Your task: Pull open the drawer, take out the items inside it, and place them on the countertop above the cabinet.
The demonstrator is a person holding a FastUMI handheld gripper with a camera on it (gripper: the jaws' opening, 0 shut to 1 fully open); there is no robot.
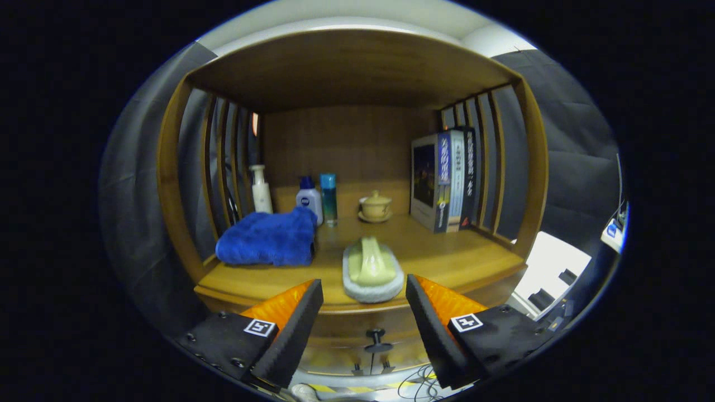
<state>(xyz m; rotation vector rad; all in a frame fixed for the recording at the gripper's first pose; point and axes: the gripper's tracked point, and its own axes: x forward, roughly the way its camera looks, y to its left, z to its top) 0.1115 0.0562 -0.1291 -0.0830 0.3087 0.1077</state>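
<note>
Hovering in front of the wooden cabinet (357, 67), the gripper (364, 312) has its fingers spread wide and holding nothing. Between the fingers and a little below their tips sits the drawer (368, 326), which looks closed, with its small dark knob (377, 338) standing out from the front. Whatever is inside cannot be seen.

Just ahead of the fingers, on the countertop (447, 259) above the drawer, lies a pale green scrub brush (372, 269) with a white pad base. Beyond the left finger rests a folded blue towel (268, 239). Farther back stand a white pump bottle (260, 190), a small white bottle with a blue cap (309, 200), a slim teal bottle (328, 198) and a lidded ceramic cup on a saucer (375, 206). A row of books (444, 178) stands upright beyond the right finger.

The knob is the place to take hold: it seems rigid, narrow and probably smooth, so the fingers would need to close squarely on its stem or head to avoid slipping off. The drawer itself is likely stiff wood and may resist at first; a straight pull back should suit it. Free space on the countertop lies to the right of the brush.
</note>
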